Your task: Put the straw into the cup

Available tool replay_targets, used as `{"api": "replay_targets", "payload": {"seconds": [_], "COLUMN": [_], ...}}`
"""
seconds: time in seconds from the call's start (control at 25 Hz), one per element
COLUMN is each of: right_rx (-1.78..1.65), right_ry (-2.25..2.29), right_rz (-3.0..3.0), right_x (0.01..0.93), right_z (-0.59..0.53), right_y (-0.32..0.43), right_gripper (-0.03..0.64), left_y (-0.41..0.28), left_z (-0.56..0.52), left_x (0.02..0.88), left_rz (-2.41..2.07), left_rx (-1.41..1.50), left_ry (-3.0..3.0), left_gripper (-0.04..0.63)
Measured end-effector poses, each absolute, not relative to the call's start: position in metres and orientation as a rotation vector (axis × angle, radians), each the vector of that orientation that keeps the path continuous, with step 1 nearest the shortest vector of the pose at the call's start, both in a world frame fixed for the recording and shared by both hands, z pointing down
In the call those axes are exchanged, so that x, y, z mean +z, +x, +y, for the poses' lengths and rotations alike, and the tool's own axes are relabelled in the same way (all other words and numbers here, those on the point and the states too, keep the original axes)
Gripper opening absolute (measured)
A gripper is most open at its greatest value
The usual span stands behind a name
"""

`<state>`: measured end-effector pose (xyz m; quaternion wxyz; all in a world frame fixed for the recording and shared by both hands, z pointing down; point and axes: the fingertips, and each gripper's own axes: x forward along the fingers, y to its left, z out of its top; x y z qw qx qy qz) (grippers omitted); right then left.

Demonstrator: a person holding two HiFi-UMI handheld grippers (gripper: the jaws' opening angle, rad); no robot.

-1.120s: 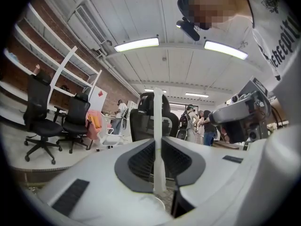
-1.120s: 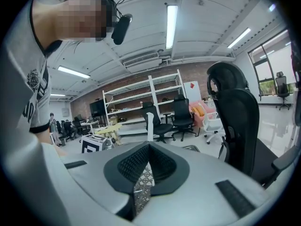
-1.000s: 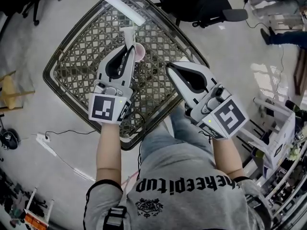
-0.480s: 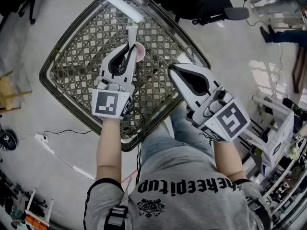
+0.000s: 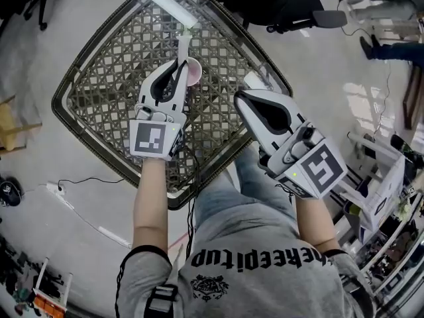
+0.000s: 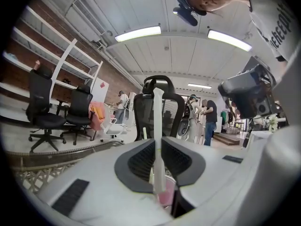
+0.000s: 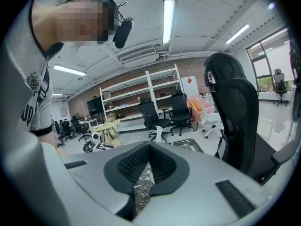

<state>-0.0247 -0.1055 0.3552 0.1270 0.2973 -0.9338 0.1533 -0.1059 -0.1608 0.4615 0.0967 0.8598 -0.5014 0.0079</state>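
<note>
Since a second ago the left gripper [image 5: 180, 65] has crept a little toward the far side of the tabletop [image 5: 99, 91]. Its jaws pinch the straw [image 5: 182, 48] as before. The right gripper [image 5: 240, 98] has barely drifted, and its jaws are pressed together with nothing between them.

The straw runs on past the jaw tips toward the far edge. In the left gripper view its near end [image 6: 158, 126] sits by the pink cup [image 6: 165, 197], but I cannot tell whether it is inside. The cup [image 5: 193, 71] stands just right of the left jaws, near the tabletop's middle, with open lattice all round it. The right gripper hangs over the near right rim. A black chair [image 5: 278, 5] stands beyond the far corner.
</note>
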Motion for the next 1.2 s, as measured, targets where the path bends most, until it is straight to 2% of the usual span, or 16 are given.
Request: {"api": "replay_targets", "payload": {"seconds": [1.2], "right_rx": [0.451], "right_ry": [0.856], "right_rz": [-2.708], "right_x": [0.364], "right_z": [-0.109], "right_y": [-0.027], "right_gripper": [0.012], "left_y": [-0.108], "left_z": [-0.159], "left_x": [0.501], "left_rz": [-1.536], "left_rx": [0.148], "left_ry": [2.491], "left_gripper": [0.091]}}
